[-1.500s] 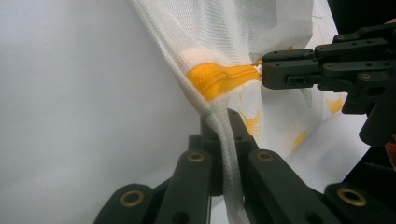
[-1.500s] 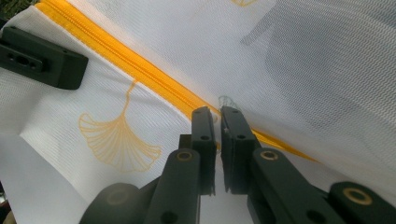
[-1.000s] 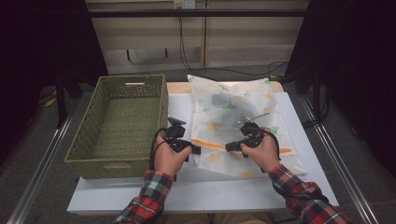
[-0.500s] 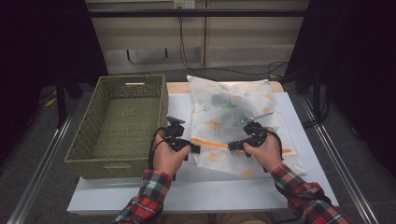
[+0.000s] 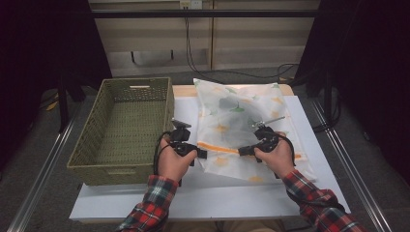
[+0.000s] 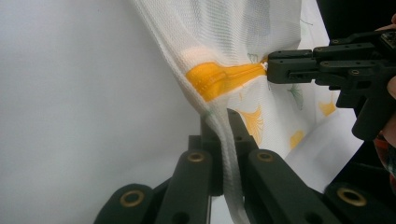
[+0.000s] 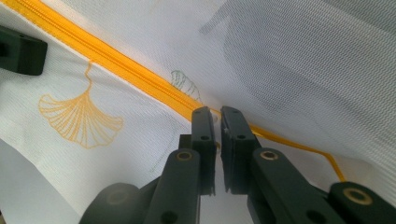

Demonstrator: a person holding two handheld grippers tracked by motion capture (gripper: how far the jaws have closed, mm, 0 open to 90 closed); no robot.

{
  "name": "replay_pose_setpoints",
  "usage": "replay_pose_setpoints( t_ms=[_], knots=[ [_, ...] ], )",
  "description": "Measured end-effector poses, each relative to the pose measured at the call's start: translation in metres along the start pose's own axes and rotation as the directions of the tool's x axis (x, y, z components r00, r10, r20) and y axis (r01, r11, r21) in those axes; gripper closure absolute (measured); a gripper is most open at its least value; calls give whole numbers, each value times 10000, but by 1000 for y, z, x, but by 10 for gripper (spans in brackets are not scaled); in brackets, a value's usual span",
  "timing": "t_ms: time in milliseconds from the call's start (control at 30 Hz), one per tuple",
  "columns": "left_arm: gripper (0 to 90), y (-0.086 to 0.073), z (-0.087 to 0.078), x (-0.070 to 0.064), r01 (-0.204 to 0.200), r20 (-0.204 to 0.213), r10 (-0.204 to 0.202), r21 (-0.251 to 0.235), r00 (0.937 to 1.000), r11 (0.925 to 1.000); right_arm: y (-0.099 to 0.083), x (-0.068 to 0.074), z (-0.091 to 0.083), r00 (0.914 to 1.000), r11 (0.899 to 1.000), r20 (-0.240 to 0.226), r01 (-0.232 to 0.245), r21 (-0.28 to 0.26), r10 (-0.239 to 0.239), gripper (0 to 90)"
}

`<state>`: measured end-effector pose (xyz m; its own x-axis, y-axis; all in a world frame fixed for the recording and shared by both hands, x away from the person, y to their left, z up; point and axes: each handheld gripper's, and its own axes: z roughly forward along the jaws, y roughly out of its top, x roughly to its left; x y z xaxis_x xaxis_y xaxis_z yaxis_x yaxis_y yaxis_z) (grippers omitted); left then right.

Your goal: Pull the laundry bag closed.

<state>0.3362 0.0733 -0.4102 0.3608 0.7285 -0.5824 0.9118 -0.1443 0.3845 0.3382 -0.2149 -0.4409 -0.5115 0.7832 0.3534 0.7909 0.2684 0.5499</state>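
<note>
A white mesh bag (image 5: 241, 111) printed with ginkgo leaves lies on the white table (image 5: 217, 198). An orange zipper (image 5: 220, 146) runs across its near part. My left gripper (image 5: 203, 154) is at the bag's left edge, shut on the white corded seam (image 6: 219, 116) just below the zipper's end (image 6: 219, 79). My right gripper (image 5: 240, 151) faces it from the right. Its jaws (image 7: 217, 112) are closed on the zipper pull along the orange zipper (image 7: 116, 60). From the left gripper view, the right gripper (image 6: 268, 67) touches the zipper a short way off.
A green wicker basket (image 5: 135, 83) stands on the table's left side, close beside my left hand. Bare white tabletop lies in front of the bag. Metal rails run along both sides of the table, with cables on the floor behind.
My right gripper has slid a little to the right along the zipper. The left gripper has held its place on the bag's edge.
</note>
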Motion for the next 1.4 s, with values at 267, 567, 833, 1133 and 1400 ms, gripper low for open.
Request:
replay_pose_setpoints(
  t_ms=[267, 567, 833, 1133, 1400],
  knots=[
    [898, 1, -1, 0, 35, 3, -35, 19, 10000, 10000, -1, -2, -2, 9999, 10000, 108, 9, 2, -9, 851],
    [898, 1, -2, 0, 84, 4, -84, -19, 10000, 10000, -2, -4, -5, 9999, 10000, 129, -27, -19, 27, 851],
    [898, 2, -3, 0, 92, 5, -92, -27, 10000, 10000, -5, -9, -8, 9997, 9999, 181, -149, -23, 149, 851],
    [898, 2, -4, 0, 108, -9, -108, -89, 9999, 9999, -6, -13, -9, 9995, 9998, 261, -200, -49, 201, 850],
    [898, 2, -4, 1, -23, -79, 23, -56, 10000, 10000, -7, -13, -10, 9991, 9998, 378, -188, -10, 188, 850]
  ],
)
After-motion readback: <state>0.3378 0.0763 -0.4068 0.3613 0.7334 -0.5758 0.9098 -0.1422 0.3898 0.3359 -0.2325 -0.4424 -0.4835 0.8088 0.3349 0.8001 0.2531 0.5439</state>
